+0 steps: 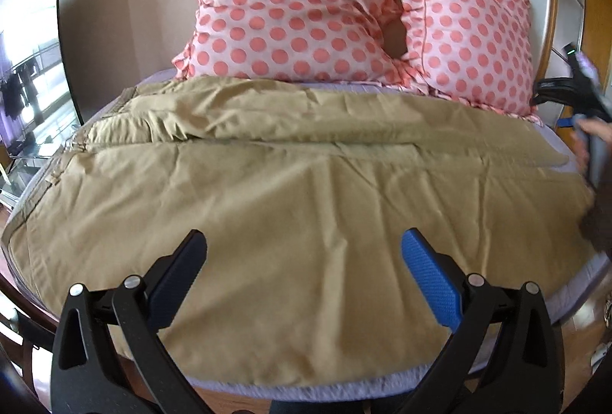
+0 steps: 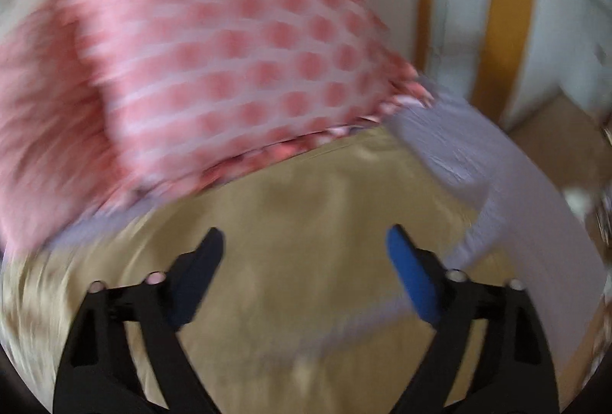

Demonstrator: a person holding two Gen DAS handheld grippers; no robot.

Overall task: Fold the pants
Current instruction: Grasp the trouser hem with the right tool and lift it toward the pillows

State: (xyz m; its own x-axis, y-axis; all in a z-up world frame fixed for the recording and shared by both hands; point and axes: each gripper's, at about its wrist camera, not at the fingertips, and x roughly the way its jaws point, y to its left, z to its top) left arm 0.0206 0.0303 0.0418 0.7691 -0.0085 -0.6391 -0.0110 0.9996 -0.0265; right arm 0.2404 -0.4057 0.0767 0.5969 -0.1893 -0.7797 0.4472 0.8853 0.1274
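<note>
Two frilled polka-dot pillows (image 1: 290, 8) behind creased khaki pants (image 1: 306, 192).

Right wrist view, heavily motion-blurred: right gripper (image 2: 304, 242) above tan pants (image 2: 306, 192), jaws spread wide, nothing between them.
Blue pads (image 2: 411, 272) face inward on black fingers. Pink polka-dot pillow (image 2: 214, 54) fills upper left, its ruffled edge meeting the pants' far edge. Lavender bed sheet (image 2: 508, 222) shows bare on the right. Yellow-wood trim (image 2: 505, 12) on white wall behind.
</note>
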